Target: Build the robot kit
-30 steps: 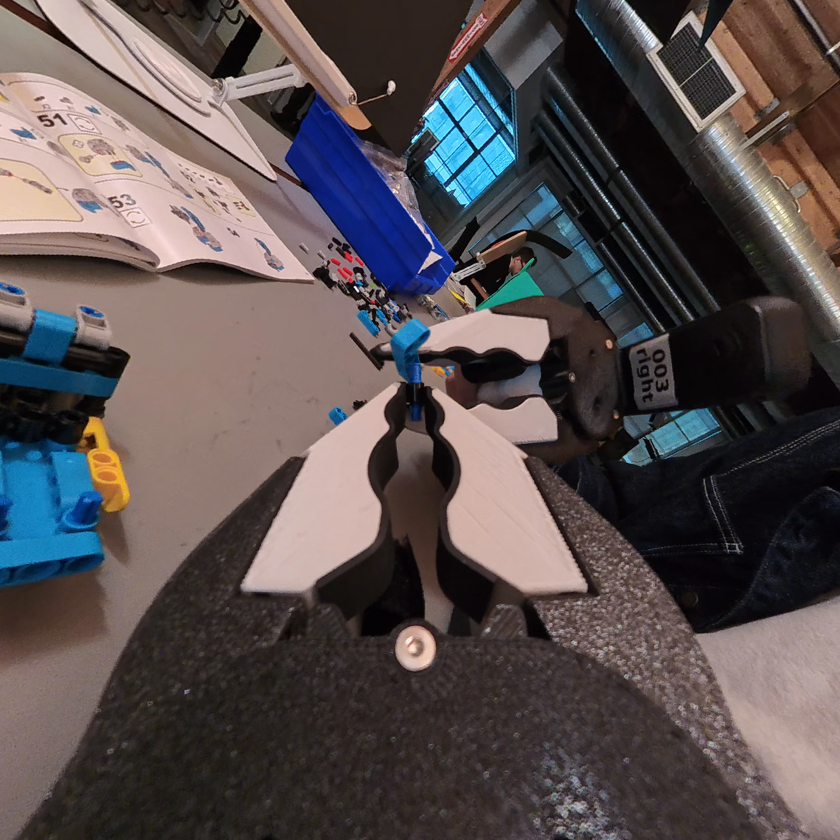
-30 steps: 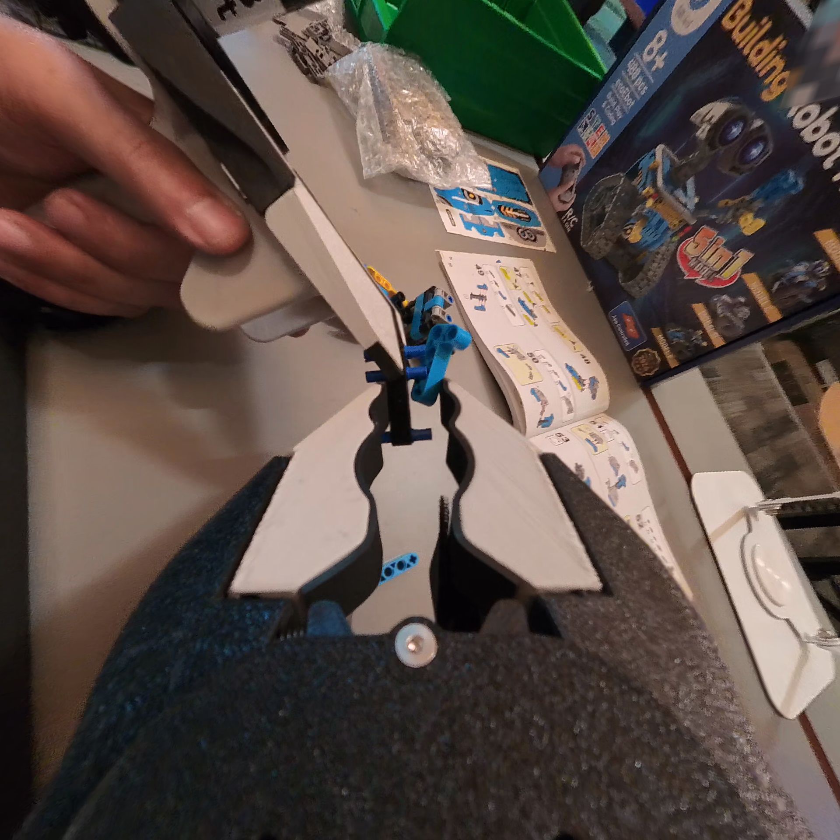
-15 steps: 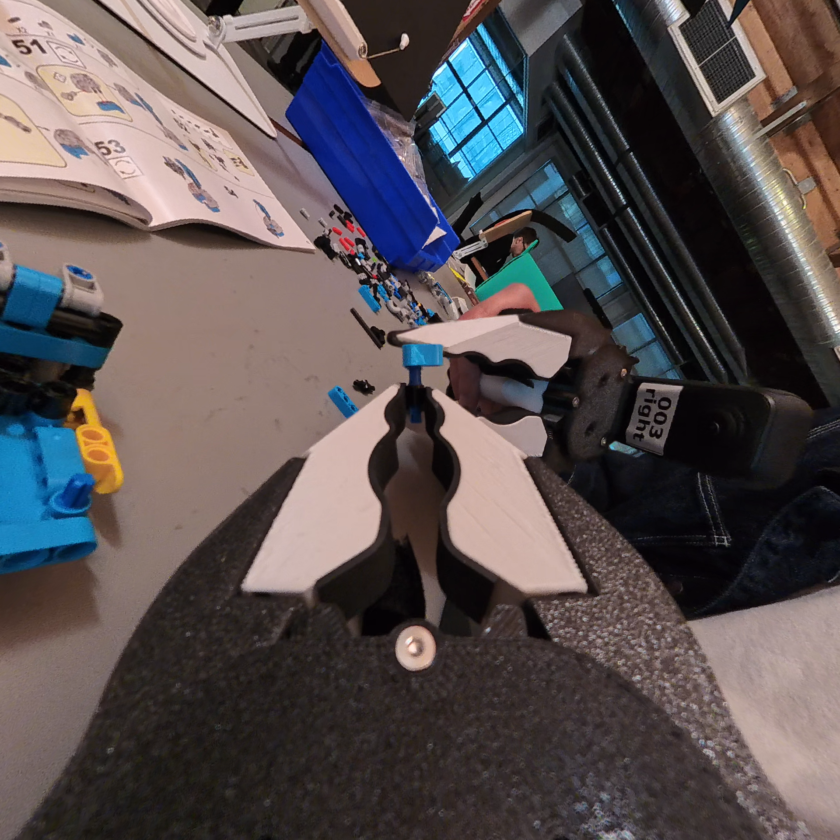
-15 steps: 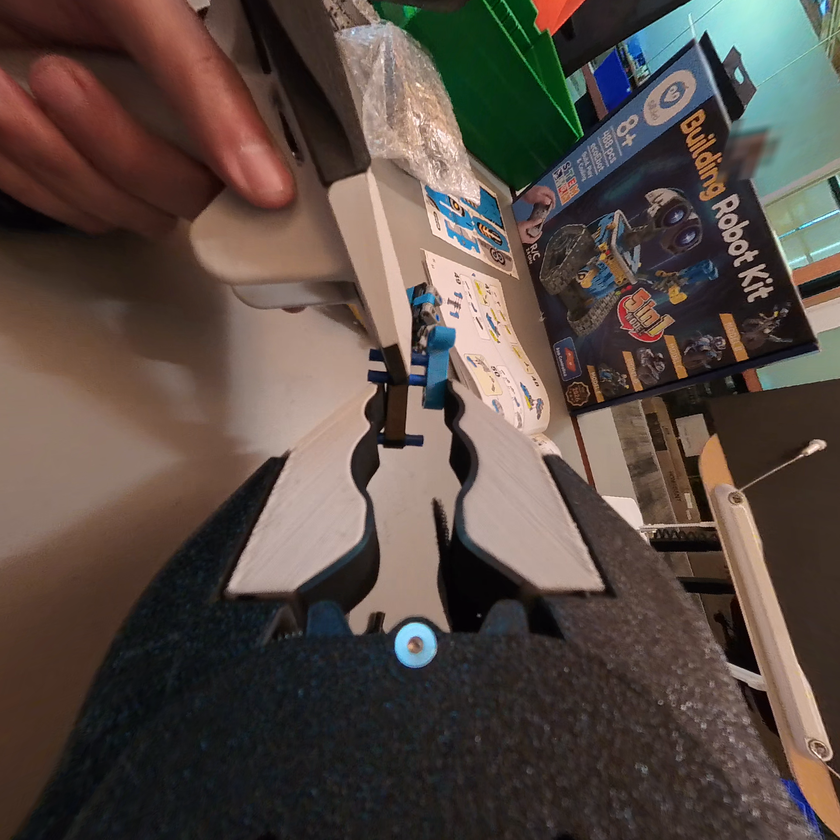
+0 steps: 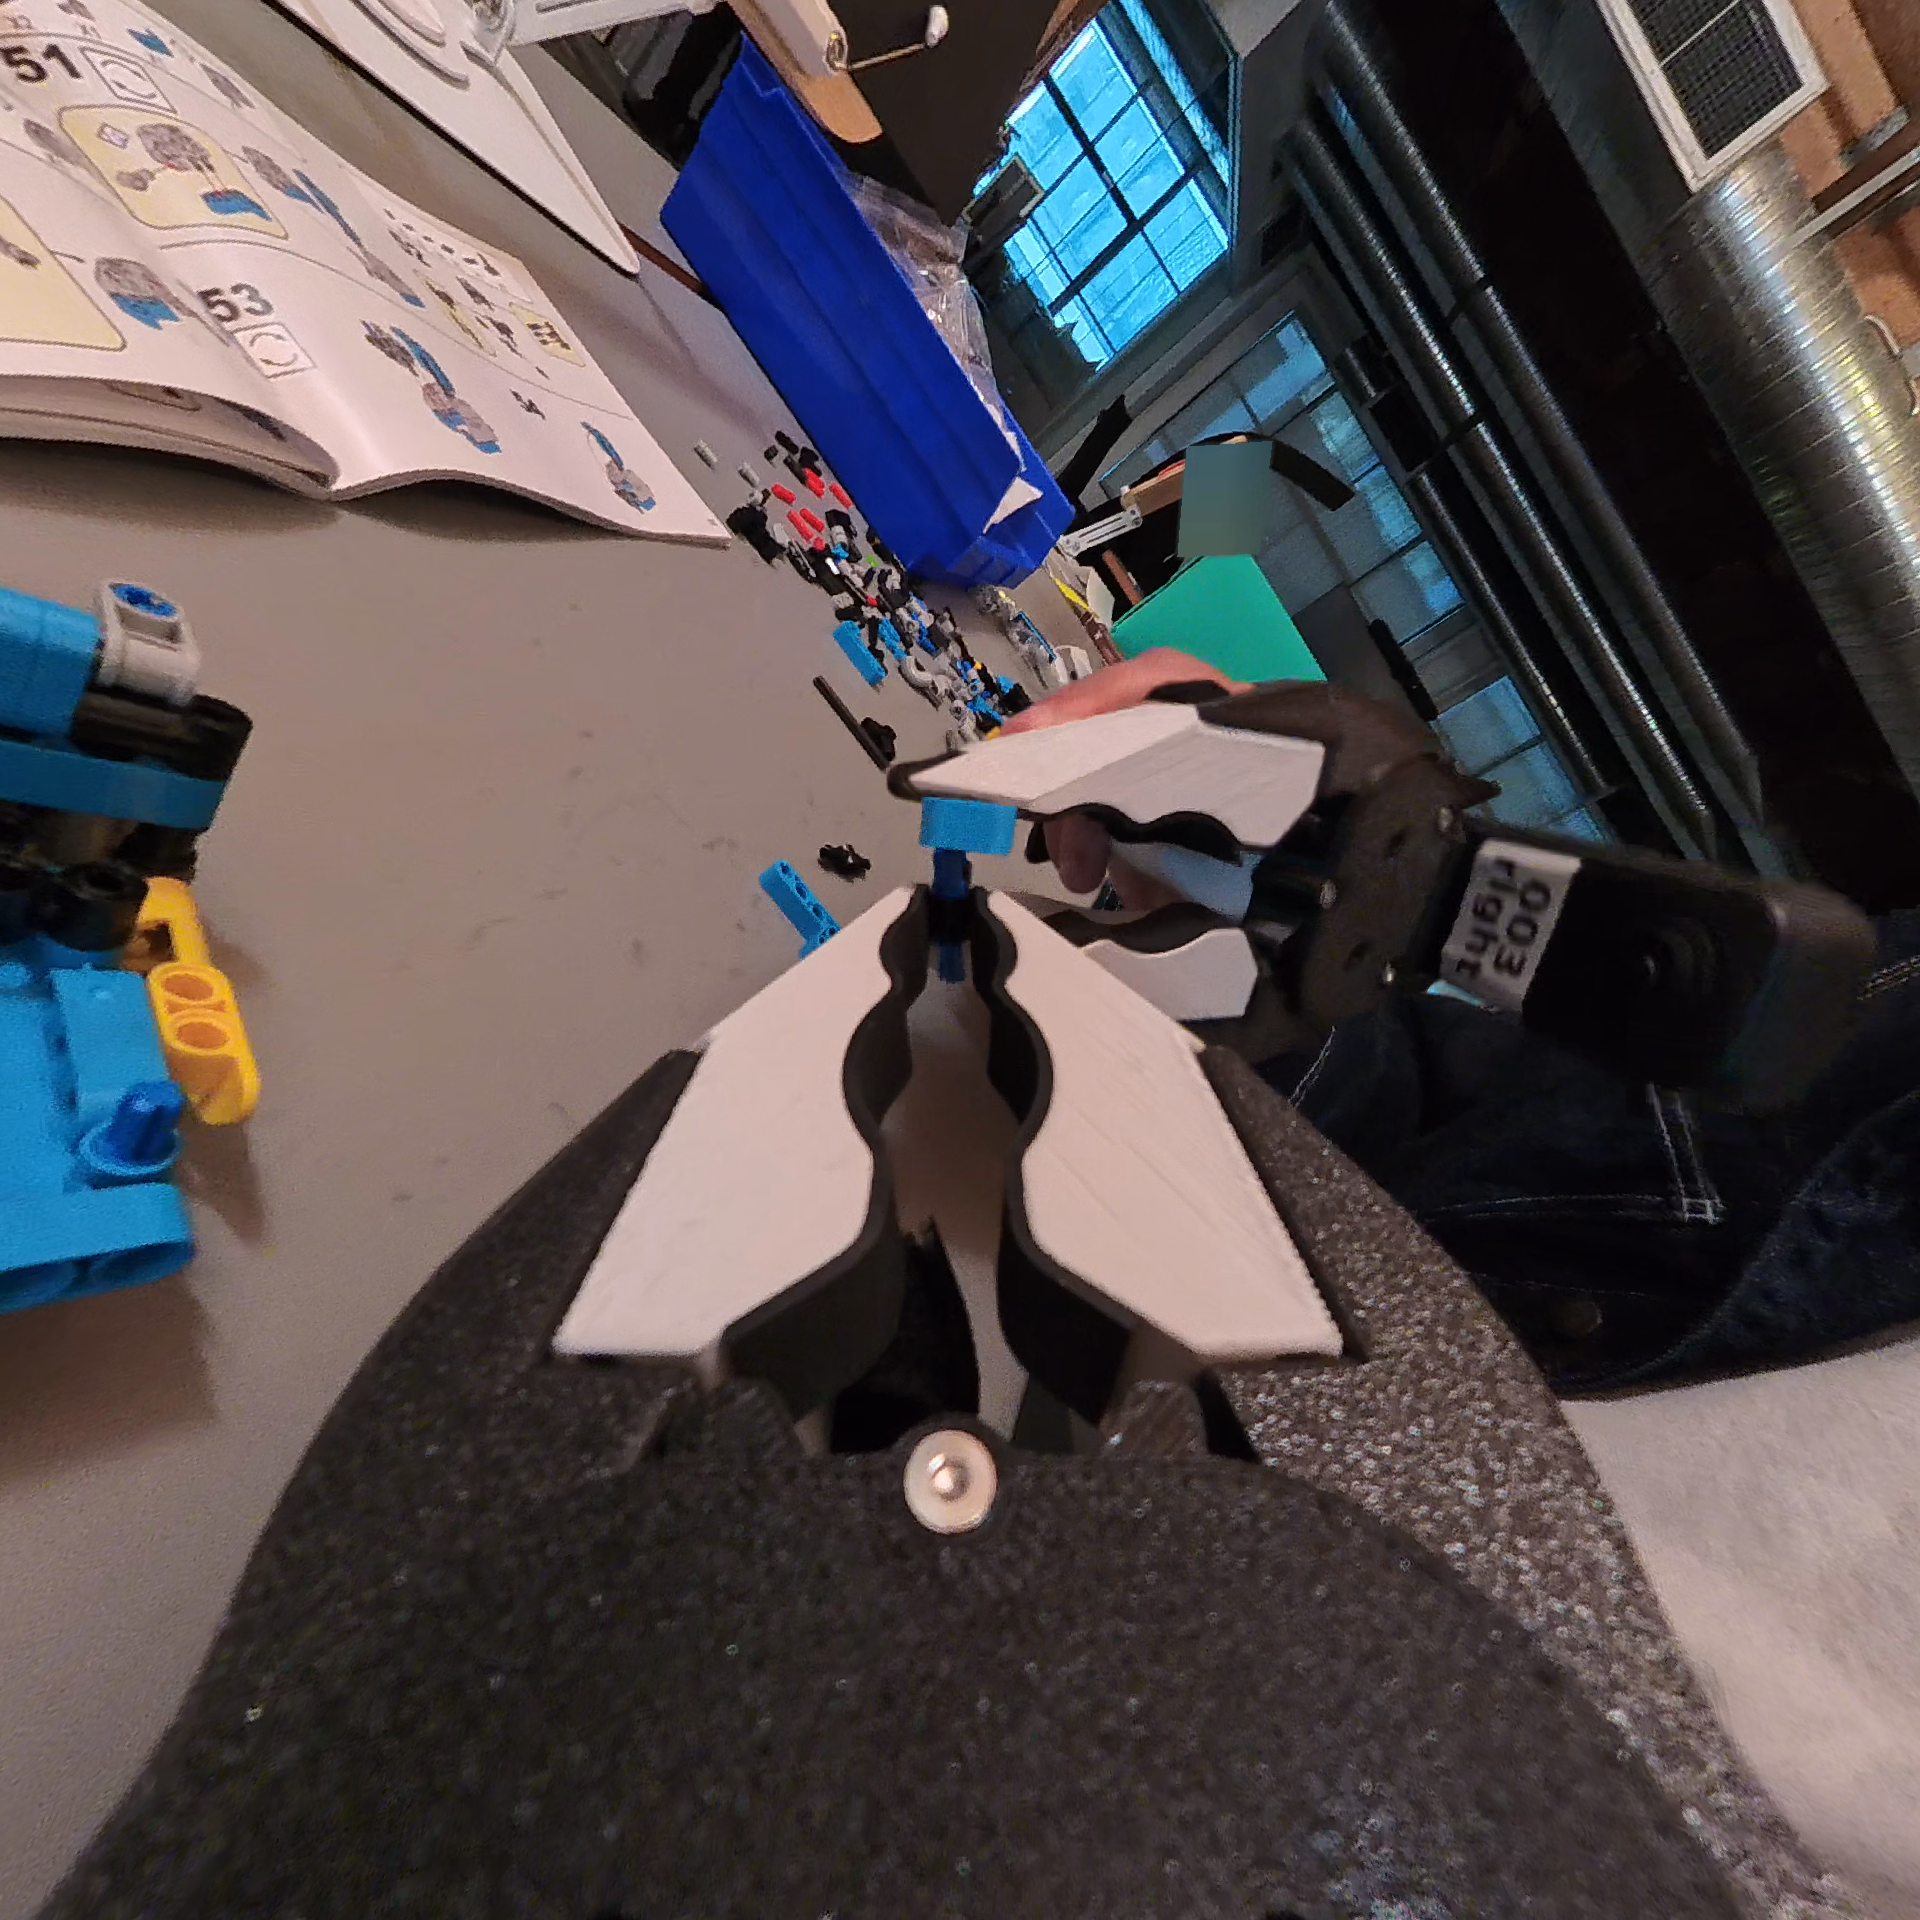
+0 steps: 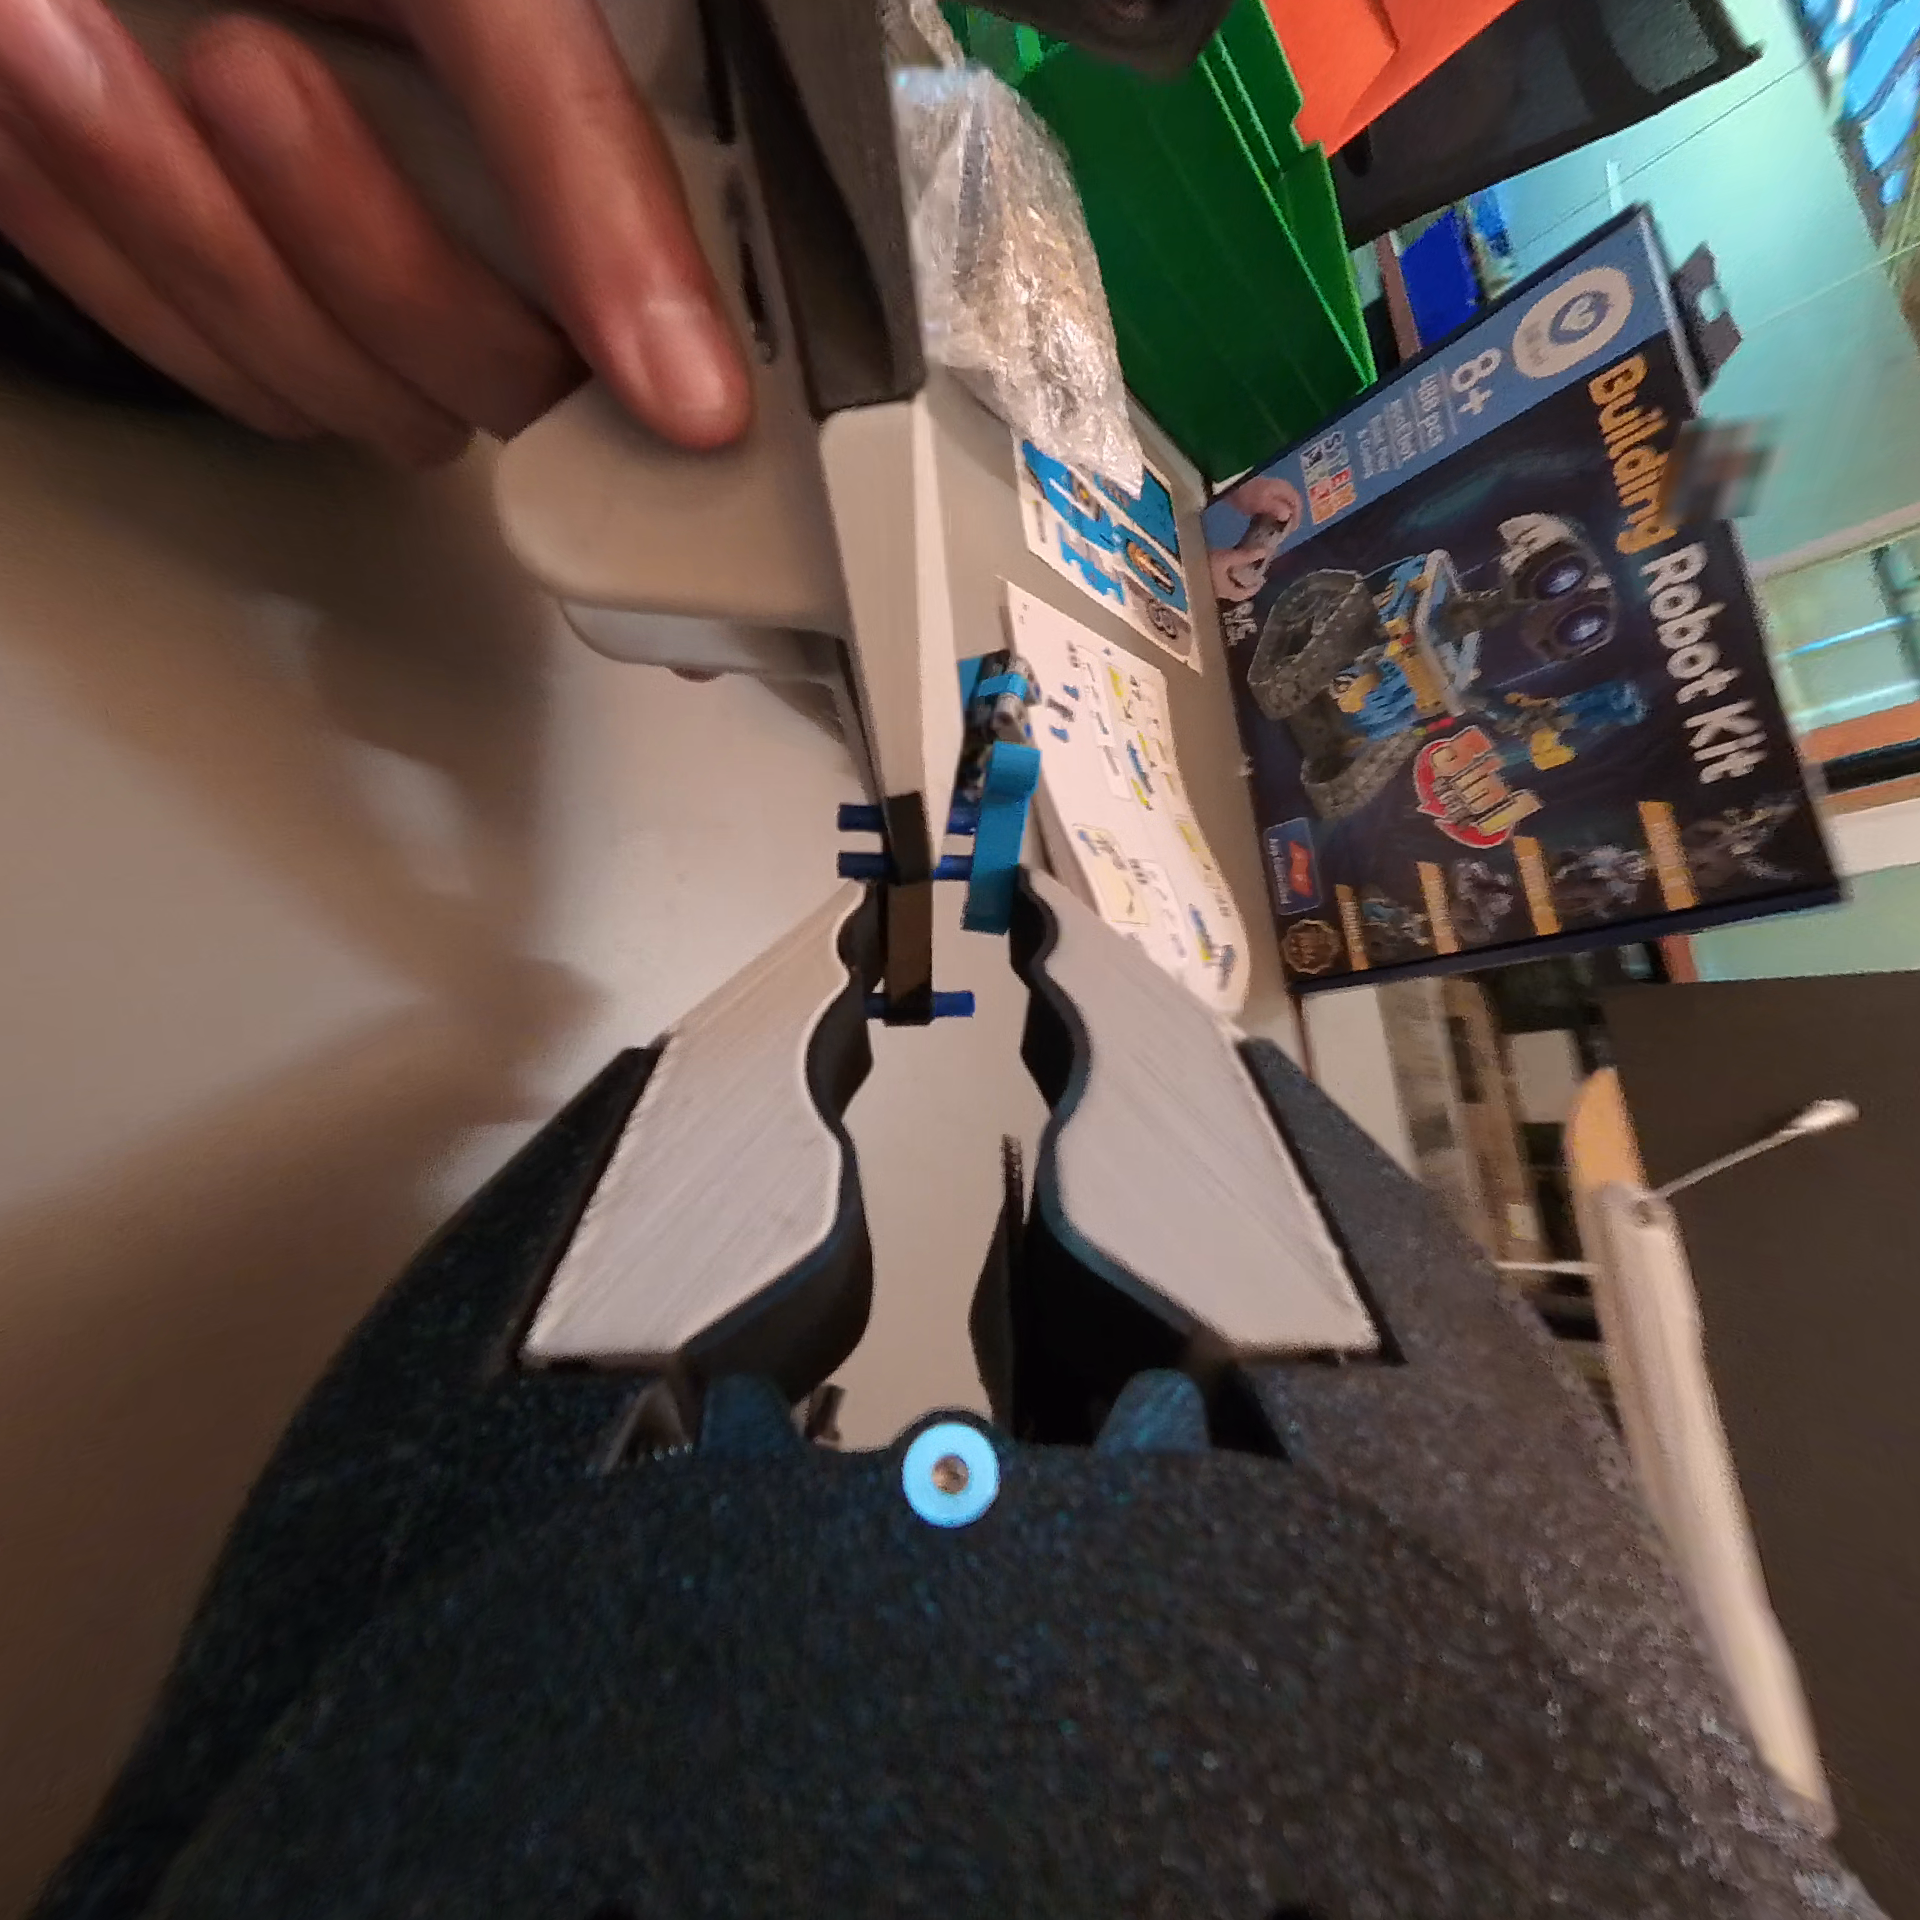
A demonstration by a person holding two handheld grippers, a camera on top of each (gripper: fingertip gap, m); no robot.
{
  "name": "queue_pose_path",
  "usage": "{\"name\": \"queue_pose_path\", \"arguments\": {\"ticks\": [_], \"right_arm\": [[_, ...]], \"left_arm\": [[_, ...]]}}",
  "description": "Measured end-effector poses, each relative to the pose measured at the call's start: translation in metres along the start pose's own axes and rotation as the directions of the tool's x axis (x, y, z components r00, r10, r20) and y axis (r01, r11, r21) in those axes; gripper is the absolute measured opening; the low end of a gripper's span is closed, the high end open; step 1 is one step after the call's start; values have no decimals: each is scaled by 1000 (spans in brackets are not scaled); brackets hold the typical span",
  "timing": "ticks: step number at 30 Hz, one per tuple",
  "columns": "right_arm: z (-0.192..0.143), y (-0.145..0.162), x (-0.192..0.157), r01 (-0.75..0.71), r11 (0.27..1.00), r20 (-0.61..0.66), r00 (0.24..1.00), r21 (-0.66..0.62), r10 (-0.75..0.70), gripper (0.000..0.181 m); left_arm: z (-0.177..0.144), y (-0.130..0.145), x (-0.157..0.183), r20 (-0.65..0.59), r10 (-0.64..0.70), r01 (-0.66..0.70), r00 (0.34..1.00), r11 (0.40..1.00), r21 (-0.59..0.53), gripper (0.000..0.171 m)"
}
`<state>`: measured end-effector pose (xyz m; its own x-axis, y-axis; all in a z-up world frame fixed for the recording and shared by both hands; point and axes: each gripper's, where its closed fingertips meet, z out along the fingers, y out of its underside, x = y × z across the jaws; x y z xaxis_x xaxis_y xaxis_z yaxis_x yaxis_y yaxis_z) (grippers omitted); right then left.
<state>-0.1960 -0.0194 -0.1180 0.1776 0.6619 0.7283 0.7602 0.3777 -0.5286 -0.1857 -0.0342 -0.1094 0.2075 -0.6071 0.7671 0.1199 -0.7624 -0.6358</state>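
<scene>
Centrally, the left gripper (image 5: 948,914) has its jaws pinched on a black beam (image 6: 906,914) studded with dark-blue pins. The right gripper (image 6: 945,899) brackets that beam and a blue connector (image 5: 966,826); its jaws seem to squeeze the pair from either side, though blur leaves the contact uncertain. The connector was tilted a second ago. It now lies parallel to the beam, part-way along the pins, with a gap remaining. A hand (image 6: 364,208) grips the left tool. Below is the grey tabletop (image 5: 520,779), with a part-built blue model (image 5: 73,935), an open instruction booklet (image 5: 312,343), loose parts (image 5: 883,613) and a blue bin (image 5: 852,312).
</scene>
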Motion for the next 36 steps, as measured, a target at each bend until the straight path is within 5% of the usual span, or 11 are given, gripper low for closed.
{"name": "queue_pose_path", "arguments": {"ticks": [8, 11, 14, 26, 36], "right_arm": [[-3, 1, -3, -65, 998, 75, 995, 25, 63, 24], [-9, -5, -11, -138, 989, 159, 979, 48, 128, 42], [-14, -14, -6, -173, 980, 155, 975, 100, 156, 27], [-8, -8, -12, -206, 977, 161, 968, 61, 194, 34], [-17, -6, -10, -508, 860, 371, 807, 39, 460, 18]], "left_arm": [[2, 2, 0, 5, 2, -2, 1000, 1000, -12, 5], [0, -2, -4, 18, -15, 15, 1000, 1000, 9, 5], [1, -1, -3, 13, -11, 11, 1000, 1000, -1, 6], [3, 1, -7, 67, 58, -58, 996, 998, -16, 6], [7, 10, -3, 66, 118, -113, 991, 991, -70, 6]]}}
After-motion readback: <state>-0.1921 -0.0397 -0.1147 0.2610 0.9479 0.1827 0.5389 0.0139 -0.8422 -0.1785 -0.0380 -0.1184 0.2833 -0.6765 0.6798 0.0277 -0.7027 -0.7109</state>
